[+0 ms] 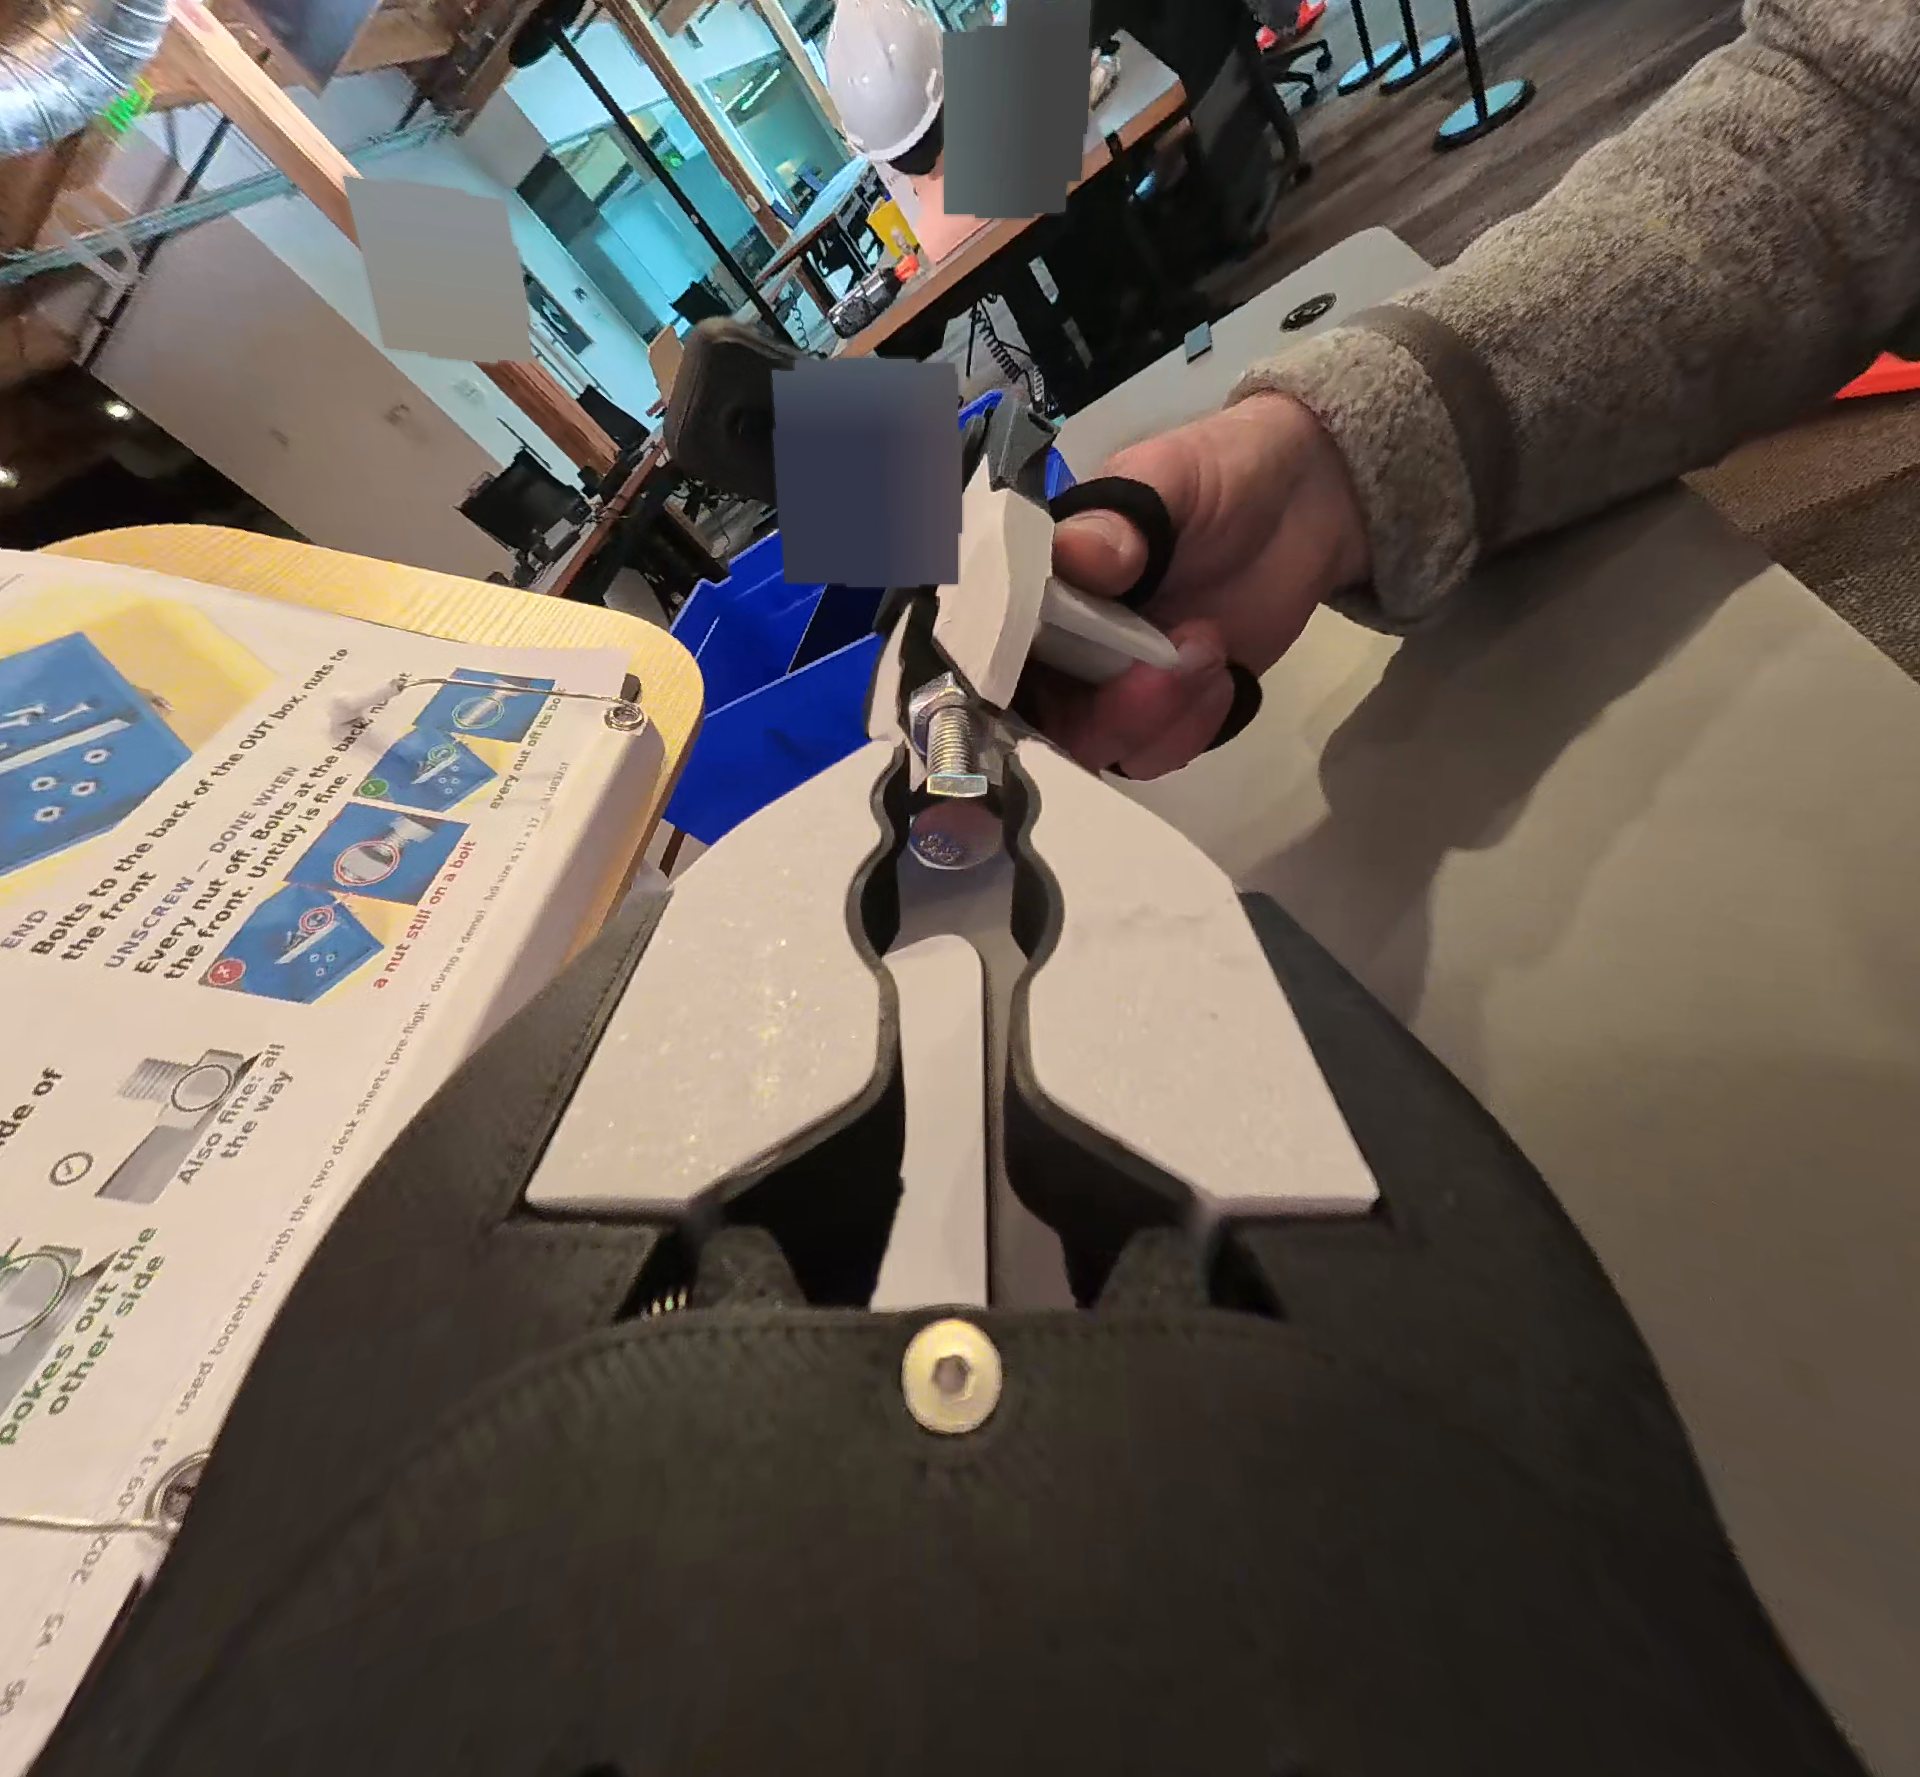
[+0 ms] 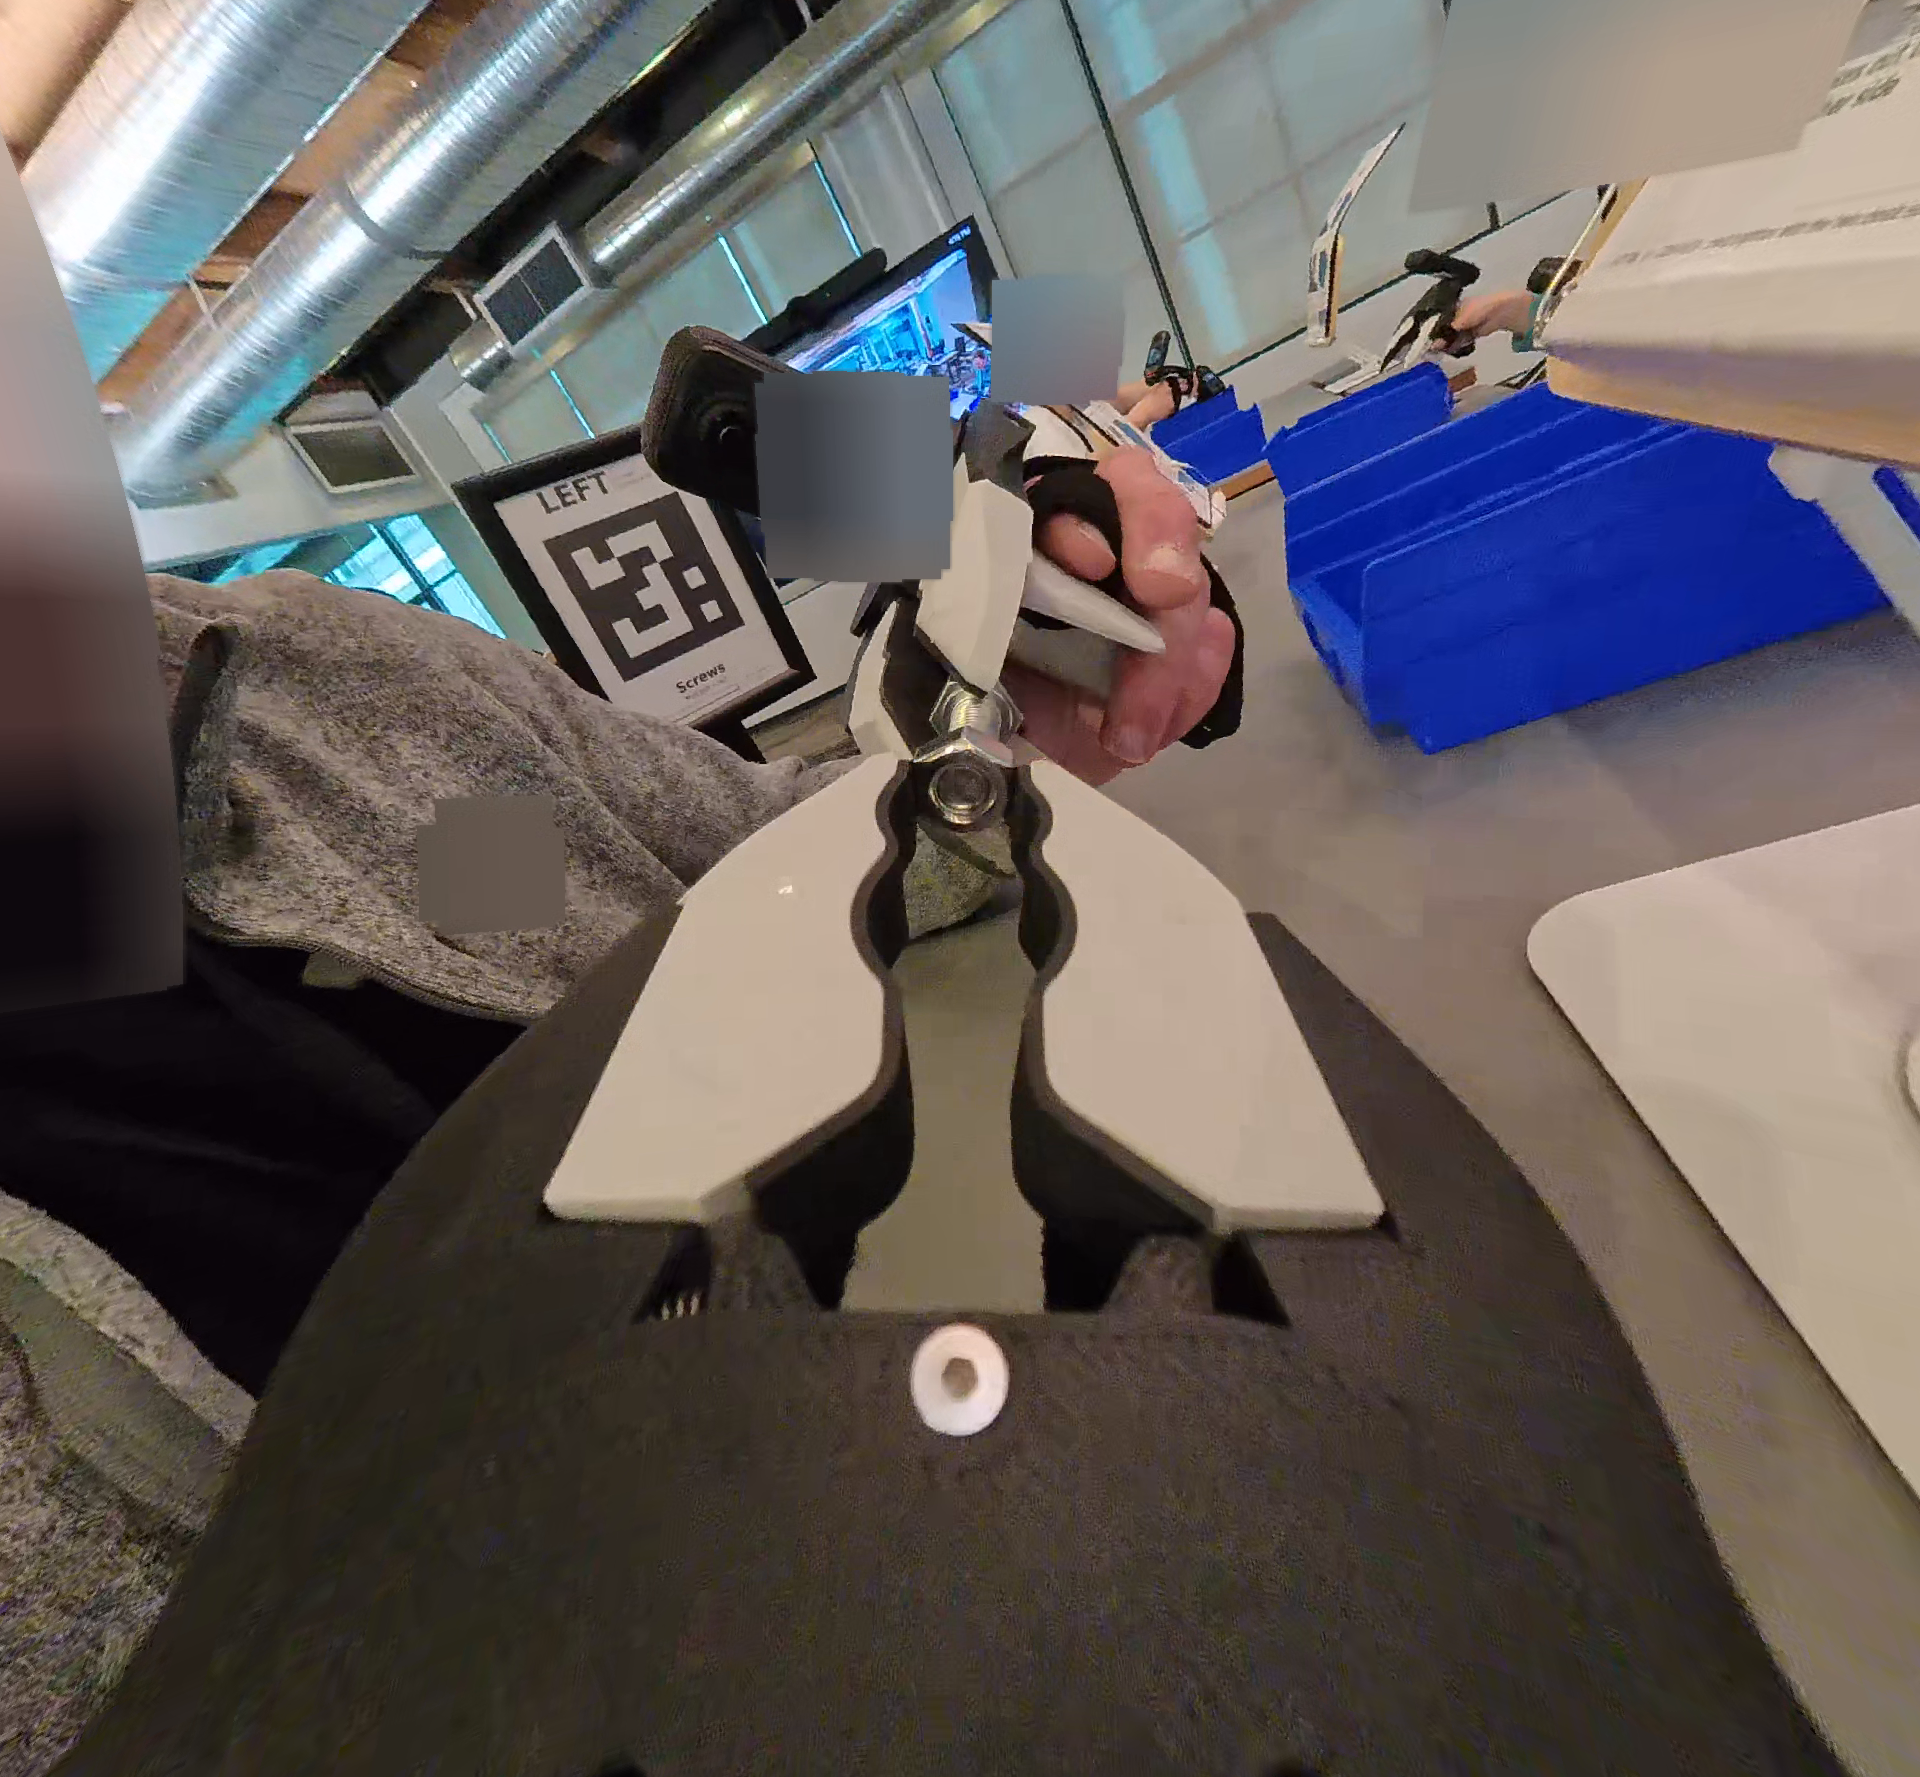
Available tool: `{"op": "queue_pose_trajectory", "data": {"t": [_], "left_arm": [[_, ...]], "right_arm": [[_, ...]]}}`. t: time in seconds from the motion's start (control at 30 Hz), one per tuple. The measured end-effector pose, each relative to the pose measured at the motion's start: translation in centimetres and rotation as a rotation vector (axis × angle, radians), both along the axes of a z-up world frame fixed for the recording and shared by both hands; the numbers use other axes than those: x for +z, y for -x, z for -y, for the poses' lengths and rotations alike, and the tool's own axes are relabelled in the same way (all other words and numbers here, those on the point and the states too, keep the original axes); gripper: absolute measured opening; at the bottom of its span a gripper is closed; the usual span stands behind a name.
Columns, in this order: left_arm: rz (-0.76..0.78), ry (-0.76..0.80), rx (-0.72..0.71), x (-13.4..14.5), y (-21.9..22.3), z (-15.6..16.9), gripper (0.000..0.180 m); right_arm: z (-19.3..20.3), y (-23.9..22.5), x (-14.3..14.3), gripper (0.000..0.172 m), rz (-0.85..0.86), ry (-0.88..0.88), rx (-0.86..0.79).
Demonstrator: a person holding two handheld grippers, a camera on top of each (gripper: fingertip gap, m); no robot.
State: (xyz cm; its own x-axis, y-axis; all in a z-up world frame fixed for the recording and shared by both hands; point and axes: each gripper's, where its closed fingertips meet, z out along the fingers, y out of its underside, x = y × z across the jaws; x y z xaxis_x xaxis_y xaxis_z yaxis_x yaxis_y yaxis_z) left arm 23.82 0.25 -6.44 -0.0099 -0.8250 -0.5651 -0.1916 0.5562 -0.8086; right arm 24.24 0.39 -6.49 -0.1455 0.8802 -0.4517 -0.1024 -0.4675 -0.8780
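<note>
Blue bins (image 2: 1558,584) and clipboard (image 1: 312,896) flank open tabletop (image 1: 1507,1000).

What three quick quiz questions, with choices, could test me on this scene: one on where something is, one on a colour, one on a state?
1. Where is the bolt?
A. In a bin
B. Between the two grippers' tips
C. On the printed sheet

2. What colour are the bins?
A. Blue
B. Red
C. Green

3. How is the left gripper?
A. Wide open
B. Lying flat on the table
C. Closed on the bolt

Answers:
1 B: the bolt runs from the left gripper to the right gripper, in the air.
2 A: the bins behind are plainly blue.
3 C: its fingers press in on the bolt's near end.
</note>
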Motion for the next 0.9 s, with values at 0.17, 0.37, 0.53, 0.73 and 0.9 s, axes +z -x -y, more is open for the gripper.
{"op": "queue_pose_trajectory", "data": {"t": [0.17,0.37,0.53,0.73,0.9], "left_arm": [[0.009,0.025,-0.007,0.2,0.1,0.1,0.015],[0.004,0.001,0.010,0.3,0.1,-0.1,0.028],[-0.001,0.005,-0.001,0.2,0.0,0.2,0.019],[0.008,0.445,-0.112,0.2,0.1,0.2,0.019],[0.057,0.926,-0.362,0.8,0.4,1.1,0.019]], "right_arm": [[0.0,0.1,0.1,0.017,-0.013,0.007,0.003],[0.1,-0.3,0.7,0.017,-0.060,0.024,0.019],[0.5,-0.1,0.6,0.017,-0.060,0.044,0.053],[0.6,0.1,0.4,0.018,0.057,-0.219,-0.090],[1.2,0.4,1.0,0.018,0.328,-0.791,-0.293]]}}
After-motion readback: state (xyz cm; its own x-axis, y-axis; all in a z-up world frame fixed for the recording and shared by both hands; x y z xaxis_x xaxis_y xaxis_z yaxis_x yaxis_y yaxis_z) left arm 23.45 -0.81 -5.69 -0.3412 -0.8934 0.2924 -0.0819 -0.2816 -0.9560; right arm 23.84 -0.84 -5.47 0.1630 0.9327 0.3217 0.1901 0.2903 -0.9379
